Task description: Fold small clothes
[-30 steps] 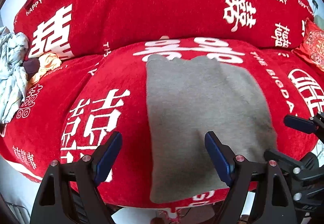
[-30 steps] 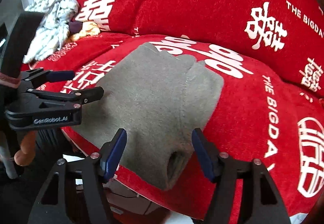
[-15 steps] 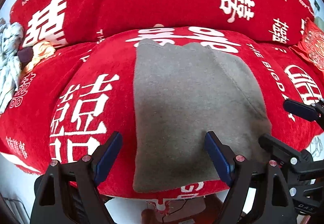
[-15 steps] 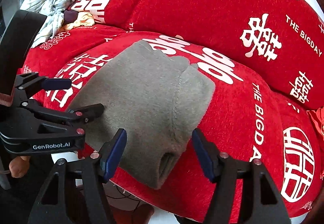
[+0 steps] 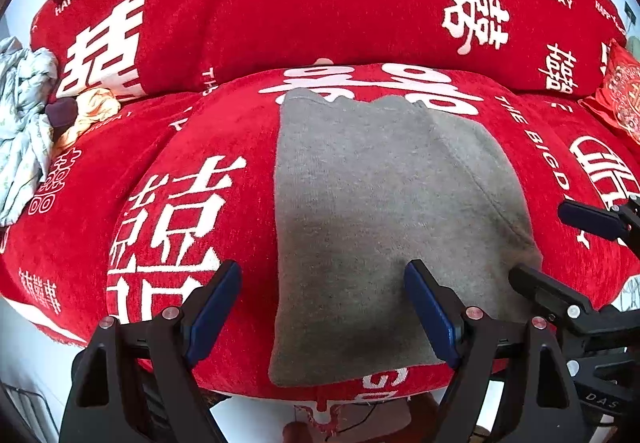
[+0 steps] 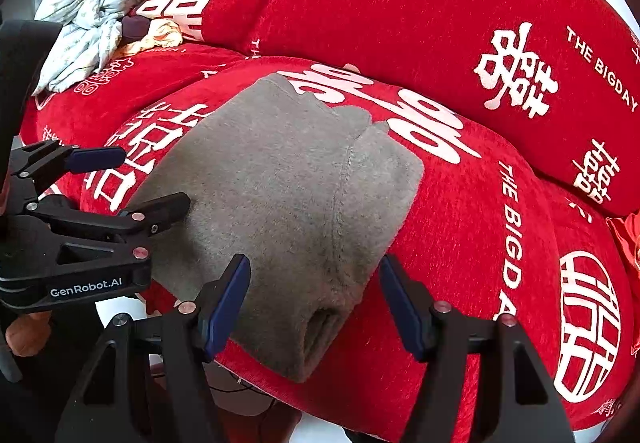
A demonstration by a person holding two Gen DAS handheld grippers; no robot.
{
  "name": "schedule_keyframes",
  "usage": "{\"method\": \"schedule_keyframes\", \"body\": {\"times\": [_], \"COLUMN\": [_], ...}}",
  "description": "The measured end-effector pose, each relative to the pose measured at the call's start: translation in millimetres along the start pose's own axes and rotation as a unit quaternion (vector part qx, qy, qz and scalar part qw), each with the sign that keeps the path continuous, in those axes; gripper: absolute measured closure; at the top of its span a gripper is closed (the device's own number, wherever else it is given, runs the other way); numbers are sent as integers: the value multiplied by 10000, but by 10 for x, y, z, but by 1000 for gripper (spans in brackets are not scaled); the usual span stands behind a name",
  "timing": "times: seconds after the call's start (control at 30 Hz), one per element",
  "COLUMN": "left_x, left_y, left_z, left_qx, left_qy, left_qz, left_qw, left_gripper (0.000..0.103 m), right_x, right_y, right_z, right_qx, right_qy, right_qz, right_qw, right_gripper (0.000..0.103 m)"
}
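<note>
1. Lay flat on the red sofa cover [image 5: 200, 147]: a grey garment [image 5: 360, 203], folded lengthwise, near edge hanging at the front lip of the seat cushion.
2. Looked soft, thick and fleecy; judged light, limp, not slippery, nothing fragile about it. Likely to sag and drape once lifted by one corner only.
3. Showed a seam running down the right-hand layer and an open cuff or leg hole [image 6: 320, 327] at the near right corner.
4. Left gripper [image 5: 320, 311] stood wide open and empty, above the near left part of the garment, its left finger over bare red cover, its right over grey cloth.
5. Right gripper [image 6: 314, 303] also released, grasping nothing, straddling the near right corner around the cuff.
6. Best hold, by judgement: both near corners, pinching all layers together, then carrying the edge towards the far end by the white lettering.
7. Sat well apart at far left: a heap of other clothes [image 6: 88, 11], untouched.
</note>
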State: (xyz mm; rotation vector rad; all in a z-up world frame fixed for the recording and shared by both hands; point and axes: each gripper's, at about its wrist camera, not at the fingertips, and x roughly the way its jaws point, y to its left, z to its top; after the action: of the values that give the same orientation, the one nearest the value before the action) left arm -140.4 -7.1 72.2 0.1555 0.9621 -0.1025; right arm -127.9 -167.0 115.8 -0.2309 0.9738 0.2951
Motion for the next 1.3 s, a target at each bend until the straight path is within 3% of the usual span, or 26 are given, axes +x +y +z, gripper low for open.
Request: {"method": "schedule_keyframes", "body": {"times": [1.3], "left_x": [59], "left_y": [-183], "left_z": [31], "left_qx": [252], "left_qy": [170], "left_qz": [224], "left_qw": [9993], "left_gripper": [19], "right_x": [29], "right_y": [-144], "right_z": [-28], "right_qx": [-16], "right_qy": [-91], "right_qz": [211], "right_qw": [9997], "right_gripper": [33]}}
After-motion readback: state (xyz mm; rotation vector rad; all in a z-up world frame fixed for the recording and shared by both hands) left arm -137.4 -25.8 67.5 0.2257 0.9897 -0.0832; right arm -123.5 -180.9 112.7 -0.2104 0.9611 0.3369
